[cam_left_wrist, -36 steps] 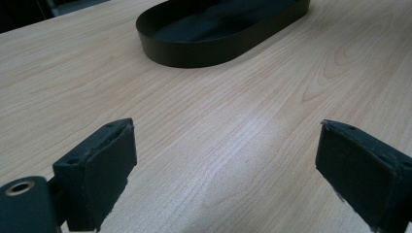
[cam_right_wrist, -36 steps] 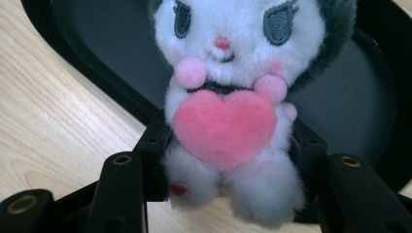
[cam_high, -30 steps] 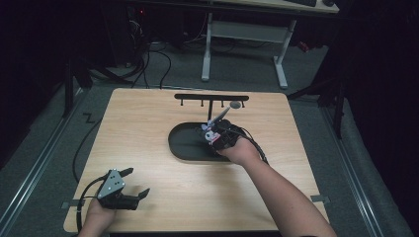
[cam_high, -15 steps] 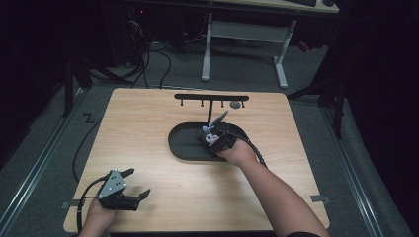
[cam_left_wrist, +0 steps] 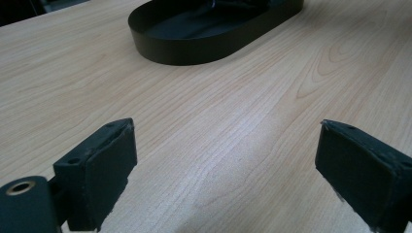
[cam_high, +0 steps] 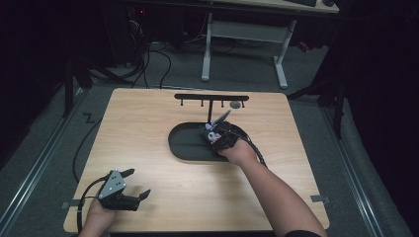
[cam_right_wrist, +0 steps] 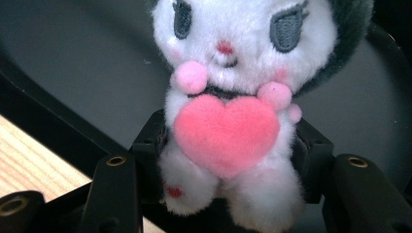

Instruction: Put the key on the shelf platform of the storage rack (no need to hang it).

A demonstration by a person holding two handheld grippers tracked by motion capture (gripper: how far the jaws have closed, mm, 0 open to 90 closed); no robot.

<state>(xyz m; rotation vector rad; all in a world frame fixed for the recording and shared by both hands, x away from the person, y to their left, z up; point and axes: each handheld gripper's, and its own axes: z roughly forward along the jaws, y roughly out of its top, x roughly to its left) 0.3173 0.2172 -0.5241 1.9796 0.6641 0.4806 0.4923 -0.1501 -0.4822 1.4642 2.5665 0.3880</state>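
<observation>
**Soft toy is in the claw, over the black tray**

The right claw [cam_right_wrist: 228,194] has a little plush toy [cam_right_wrist: 233,97] squeezed between its two black jaws. The toy is white with dark ears, pink cheeks and a big pink heart on its tummy. The jaws press on its sides, low down by the heart, and its head sticks out past them. So the picking-up part looks done.

From the high view, the right claw [cam_high: 215,132] hangs over the right half of the black oval tray [cam_high: 185,145] in the middle of the desk [cam_high: 148,118]. The toy [cam_high: 211,138] is at the tip of that claw, right above the tray floor. I cannot tell if it touches the tray or floats just over it.

Behind the tray stands a thin black rack [cam_high: 211,98] with small hooks. I think the toy still has to go somewhere, maybe down in the tray or up on a hook, so that part is left to do.

The left claw [cam_high: 133,185] rests near the front left corner of the desk, well apart from the tray. Its jaws stand wide apart with nothing between them, just bare wood.
</observation>
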